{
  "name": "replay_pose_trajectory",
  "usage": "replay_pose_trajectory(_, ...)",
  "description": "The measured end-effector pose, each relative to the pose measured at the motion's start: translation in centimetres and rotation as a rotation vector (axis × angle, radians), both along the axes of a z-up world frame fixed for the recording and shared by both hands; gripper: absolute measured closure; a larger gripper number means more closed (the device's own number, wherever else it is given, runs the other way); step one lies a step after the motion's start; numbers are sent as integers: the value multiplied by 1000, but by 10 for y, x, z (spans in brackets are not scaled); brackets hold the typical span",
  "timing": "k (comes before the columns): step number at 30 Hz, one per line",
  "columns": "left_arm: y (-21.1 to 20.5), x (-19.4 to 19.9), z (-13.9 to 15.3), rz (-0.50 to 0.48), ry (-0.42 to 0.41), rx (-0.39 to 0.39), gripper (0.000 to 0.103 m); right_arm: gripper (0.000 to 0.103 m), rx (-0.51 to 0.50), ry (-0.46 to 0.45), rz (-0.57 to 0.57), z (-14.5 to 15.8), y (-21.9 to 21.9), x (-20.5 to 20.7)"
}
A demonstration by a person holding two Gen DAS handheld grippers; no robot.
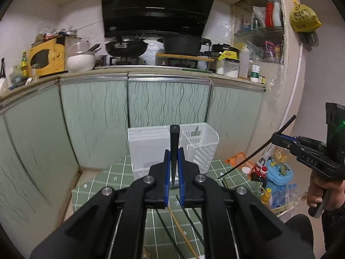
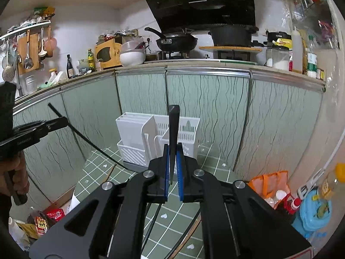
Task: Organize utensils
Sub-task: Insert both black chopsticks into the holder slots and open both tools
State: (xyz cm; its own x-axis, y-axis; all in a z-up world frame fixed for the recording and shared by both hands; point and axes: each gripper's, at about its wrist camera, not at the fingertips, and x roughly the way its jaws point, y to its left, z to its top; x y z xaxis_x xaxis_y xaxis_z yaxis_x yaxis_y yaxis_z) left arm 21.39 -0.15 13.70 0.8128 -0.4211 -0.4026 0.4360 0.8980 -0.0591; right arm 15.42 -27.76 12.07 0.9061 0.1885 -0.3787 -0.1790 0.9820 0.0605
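My left gripper (image 1: 173, 151) is shut on a black chopstick (image 1: 174, 138) that stands nearly upright between its blue pads. Just behind it is a white slotted utensil rack (image 1: 151, 142) on the green checked tablecloth (image 1: 120, 172). At the right edge a hand holds my right gripper (image 1: 273, 139), shut on a second black chopstick (image 1: 248, 160) that slants down to the left. In the right wrist view, my right gripper (image 2: 172, 147) grips its chopstick (image 2: 173, 123) in front of the rack (image 2: 133, 129). The left gripper (image 2: 64, 119) shows at the left with its slanted stick (image 2: 90, 144).
Loose chopsticks (image 1: 183, 233), black and wooden, lie on the cloth under the grippers. Pale green cabinet doors (image 1: 168, 101) stand close behind the rack, with a stove counter and wok (image 1: 126, 47) above. Bottles, an orange bag (image 2: 269, 183) and a blue container (image 1: 278, 172) crowd the floor at right.
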Motion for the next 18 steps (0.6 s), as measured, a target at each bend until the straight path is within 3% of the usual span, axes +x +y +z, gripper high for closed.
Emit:
replay_pose_trajectory(10, -27, 34, 36, -108, 18, 5, 95, 97, -22, -25, 37, 56, -12, 23)
replay_pose_trajectory(18, -38, 61, 73, -120, 9, -38, 95, 97, -45, -46, 53, 95, -14, 49)
